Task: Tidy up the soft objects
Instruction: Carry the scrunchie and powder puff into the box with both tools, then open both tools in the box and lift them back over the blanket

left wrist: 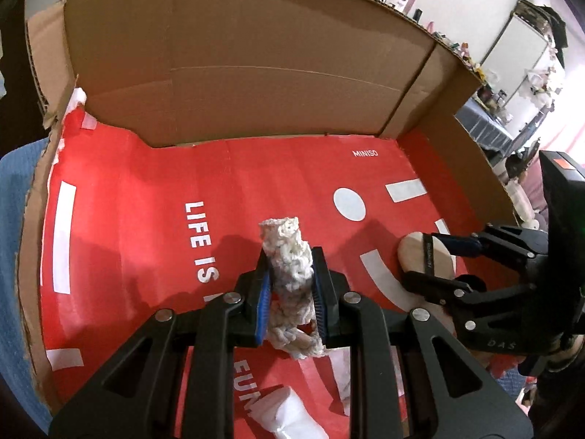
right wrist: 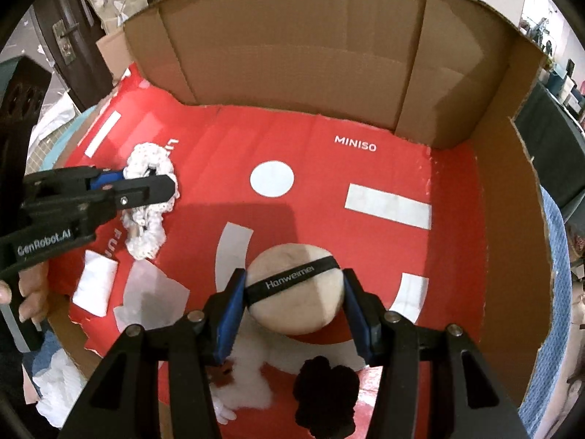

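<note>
My left gripper (left wrist: 290, 274) is shut on a white knitted scrunchie (left wrist: 289, 252) and holds it just above the red liner of the cardboard box (left wrist: 256, 73). The scrunchie also shows in the right wrist view (right wrist: 150, 197), clamped by the left gripper (right wrist: 161, 183). My right gripper (right wrist: 292, 289) is shut on a beige powder puff (right wrist: 296, 303) with a black band, above the red liner. The puff (left wrist: 424, 256) and the right gripper (left wrist: 449, 263) show at the right of the left wrist view.
A black fuzzy scrunchie (right wrist: 325, 395) and white fluffy stuff (right wrist: 248, 376) lie near the front. White pads (right wrist: 95, 285) and a clear wrapper (right wrist: 150, 300) lie front left. Cardboard walls (right wrist: 292, 47) close the back and sides. A white roll (left wrist: 289, 417) lies below my left gripper.
</note>
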{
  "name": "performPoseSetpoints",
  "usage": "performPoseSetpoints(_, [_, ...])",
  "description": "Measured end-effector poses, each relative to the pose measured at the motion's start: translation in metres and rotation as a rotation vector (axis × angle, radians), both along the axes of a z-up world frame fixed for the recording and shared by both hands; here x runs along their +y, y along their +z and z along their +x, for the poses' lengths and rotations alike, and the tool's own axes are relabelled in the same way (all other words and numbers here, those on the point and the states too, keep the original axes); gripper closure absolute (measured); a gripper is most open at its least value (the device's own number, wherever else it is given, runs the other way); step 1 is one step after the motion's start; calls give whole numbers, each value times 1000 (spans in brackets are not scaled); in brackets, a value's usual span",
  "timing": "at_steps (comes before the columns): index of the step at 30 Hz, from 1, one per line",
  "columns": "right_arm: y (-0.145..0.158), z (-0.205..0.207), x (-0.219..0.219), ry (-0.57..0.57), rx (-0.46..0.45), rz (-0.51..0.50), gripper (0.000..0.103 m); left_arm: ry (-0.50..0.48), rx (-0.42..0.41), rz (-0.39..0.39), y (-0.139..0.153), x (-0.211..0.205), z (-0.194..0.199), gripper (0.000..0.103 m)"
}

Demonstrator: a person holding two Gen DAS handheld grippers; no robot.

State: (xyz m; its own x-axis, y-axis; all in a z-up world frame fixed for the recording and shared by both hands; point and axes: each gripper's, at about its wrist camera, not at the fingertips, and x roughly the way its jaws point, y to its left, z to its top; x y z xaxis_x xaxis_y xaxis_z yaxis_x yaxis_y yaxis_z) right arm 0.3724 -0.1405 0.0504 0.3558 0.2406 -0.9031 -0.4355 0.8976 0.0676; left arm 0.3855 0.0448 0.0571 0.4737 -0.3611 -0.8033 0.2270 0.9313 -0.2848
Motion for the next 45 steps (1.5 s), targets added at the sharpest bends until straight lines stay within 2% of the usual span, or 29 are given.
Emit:
performPoseSetpoints(18, [-1,-1,4,12,7,-22,47,3,-16,102,-3,-11,3,82])
performPoseSetpoints(20, [-1,0,6,13,7,-24,47,5,-19,109,-3,-11,3,79])
performPoseSetpoints(21, [-2,1,9,14,7,-26,47,7,-24,112,-3,-12,4,72])
performPoseSetpoints(22, [-2,0,9,14,7,-26,47,10,-26,117,-3,-12,4,53])
performPoseSetpoints(23, [-2,0,9,14,6,-27,47,17,-29,116,-2,-12,3,44])
performPoseSetpoints(24, [-2,0,10,15,6,-27,47,22,-47,111,0,-11,2,40])
performPoseSetpoints(34, [-1,-1,6,4,6,-21,46,13,-100,109,18,-12,-8,40])
performPoseSetpoints(41, [14,-10,0,-5,-22,-4,35,7,-160,101,43,-15,-34,40])
performPoseSetpoints(45, [32,-22,-6,-15,-57,12,33,23,-215,99,64,-13,-58,37])
